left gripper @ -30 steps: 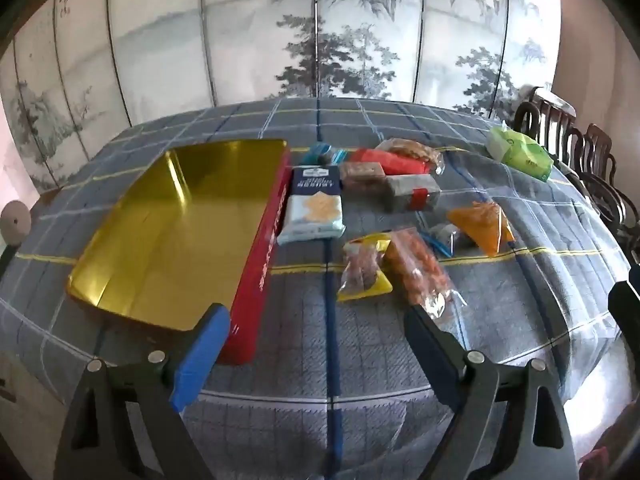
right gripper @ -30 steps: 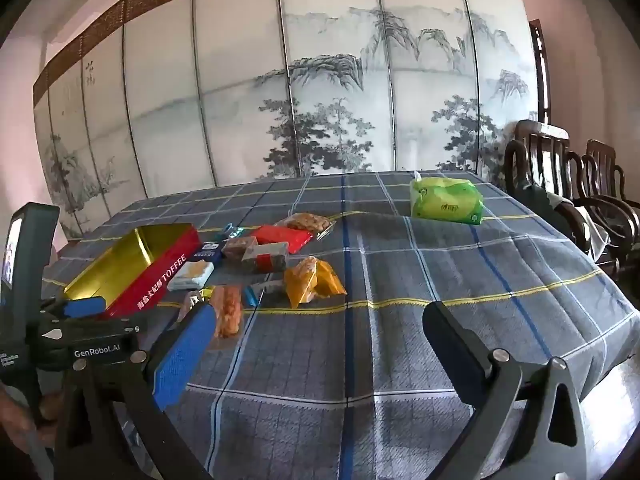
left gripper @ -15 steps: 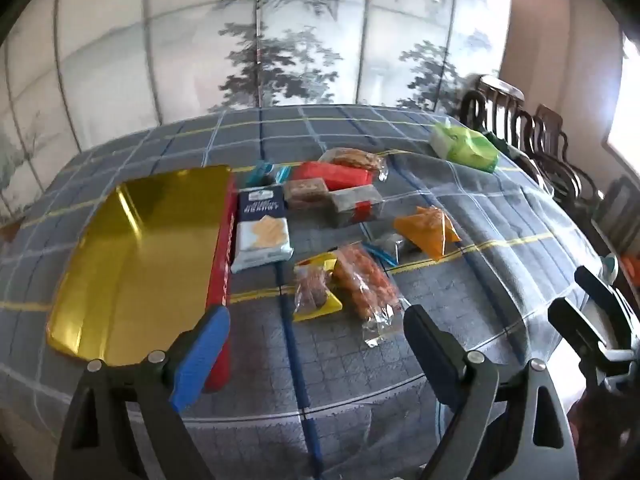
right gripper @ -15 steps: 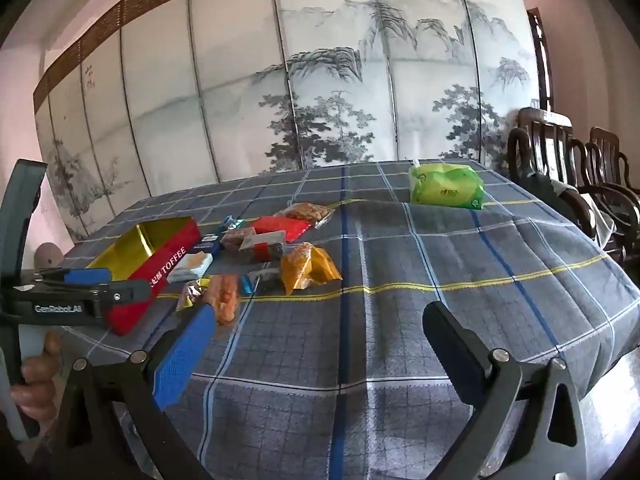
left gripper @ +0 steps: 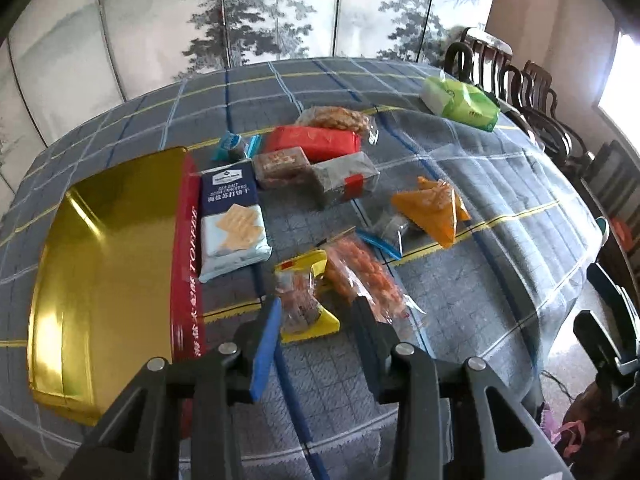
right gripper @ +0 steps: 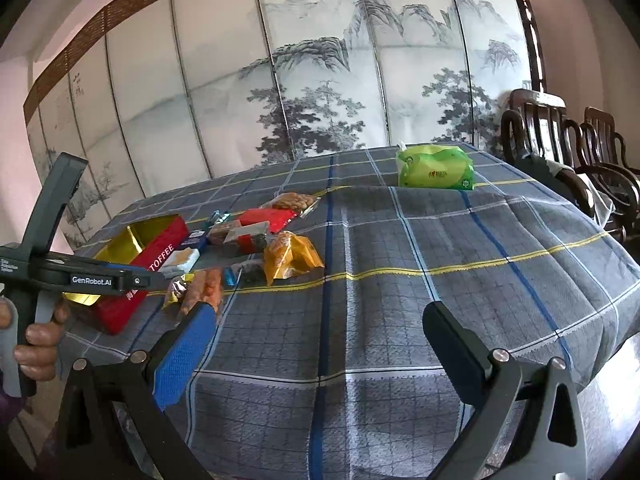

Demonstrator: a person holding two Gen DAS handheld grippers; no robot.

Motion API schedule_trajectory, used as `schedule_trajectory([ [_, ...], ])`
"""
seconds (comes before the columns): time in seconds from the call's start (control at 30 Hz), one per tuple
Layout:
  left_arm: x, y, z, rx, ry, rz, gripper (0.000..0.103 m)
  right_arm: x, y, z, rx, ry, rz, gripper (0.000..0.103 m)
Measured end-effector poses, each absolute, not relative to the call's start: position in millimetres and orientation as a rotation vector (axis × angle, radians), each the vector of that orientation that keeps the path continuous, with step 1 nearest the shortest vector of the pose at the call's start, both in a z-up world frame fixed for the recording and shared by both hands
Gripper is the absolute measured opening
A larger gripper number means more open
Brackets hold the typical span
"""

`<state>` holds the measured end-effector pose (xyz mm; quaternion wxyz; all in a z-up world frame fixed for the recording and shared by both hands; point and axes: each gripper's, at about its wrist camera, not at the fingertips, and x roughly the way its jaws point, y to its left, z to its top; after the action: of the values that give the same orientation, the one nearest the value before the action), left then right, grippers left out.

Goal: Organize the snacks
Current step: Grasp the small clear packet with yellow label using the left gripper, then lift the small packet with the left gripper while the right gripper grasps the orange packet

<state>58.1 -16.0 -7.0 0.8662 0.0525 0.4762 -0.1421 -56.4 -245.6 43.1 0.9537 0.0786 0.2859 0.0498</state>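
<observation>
left claw [left gripper: 316,320] around yellow snack packet [left gripper: 306,306]

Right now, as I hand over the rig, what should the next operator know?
Left gripper: jaws part closed around the yellow snack pack, not clearly gripping.
Right gripper: open, holding nothing, above bare cloth.
Toffee tin: open, nothing in it, at the table's left.
Snacks: crackers beside the tin, the others spread to its right; green pack far off.
Done: nothing binned. Left: all snacks.

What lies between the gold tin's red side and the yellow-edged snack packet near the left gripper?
In the left wrist view, the blue-and-white soda cracker pack lies beside the tin, up-table of the yellow-edged packet; otherwise only checked tablecloth.
</observation>
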Motion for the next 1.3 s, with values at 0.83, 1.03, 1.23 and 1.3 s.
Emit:
schedule_trajectory([
  [0.83,96.8,-12.6,-43.9,0.11,1.088,-0.246,0.026,-40.8,-244.3,36.0,0.14,0.625,0.141,0.103],
  [1.03,71.1,-12.1,-10.5,0.069,1.006,-0.239,0.026,-39.0,-233.1,41.5,0.098,0.629,0.191,0.103],
  [1.23,51.1,-13.0,4.6,0.03,0.995,-0.262,0.026,-16.6,-234.2,47.5,0.061,0.654,0.22,0.103],
  [1.3,47.4,-12.8,7.3,0.026,0.989,-0.264,0.026,-4.9,-234.6,51.6,0.048,0.652,0.222,0.103],
])
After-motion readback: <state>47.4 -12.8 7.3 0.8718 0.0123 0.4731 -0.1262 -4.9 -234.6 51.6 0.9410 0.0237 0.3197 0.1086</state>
